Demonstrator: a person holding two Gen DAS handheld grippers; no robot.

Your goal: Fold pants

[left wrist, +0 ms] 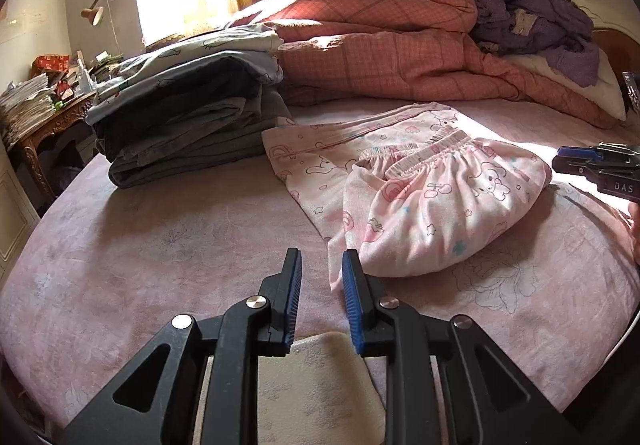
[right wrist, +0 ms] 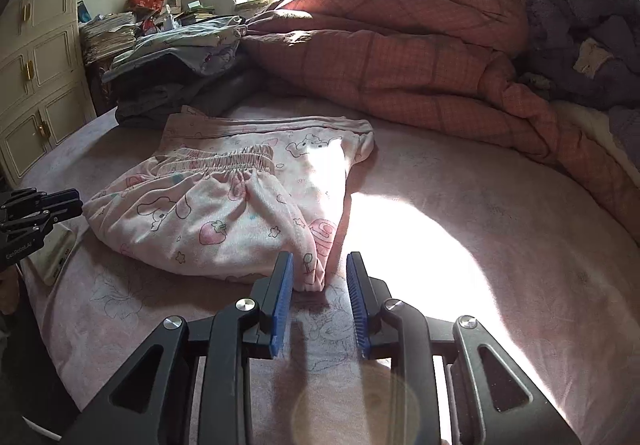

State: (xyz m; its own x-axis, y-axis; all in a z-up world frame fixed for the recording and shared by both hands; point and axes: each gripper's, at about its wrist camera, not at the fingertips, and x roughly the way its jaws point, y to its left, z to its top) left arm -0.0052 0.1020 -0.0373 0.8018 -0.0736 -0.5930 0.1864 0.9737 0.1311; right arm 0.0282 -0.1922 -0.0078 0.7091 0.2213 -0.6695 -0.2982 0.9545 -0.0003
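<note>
One pair of pink printed pants [right wrist: 224,205] lies folded on the bed [right wrist: 460,245], waistband on top. My right fingers [right wrist: 320,277] stand slightly spread around its near corner, not pinching it, while my left fingers [left wrist: 320,273] are parted and empty just beside its near left edge. Folded dark clothes [left wrist: 192,133] are stacked far left, a pink quilt [left wrist: 400,45] beyond.

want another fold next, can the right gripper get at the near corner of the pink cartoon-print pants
Probably yes: the right gripper is open, and the corner of the pink cartoon-print pants lies between its fingers, nothing blocking.
</note>
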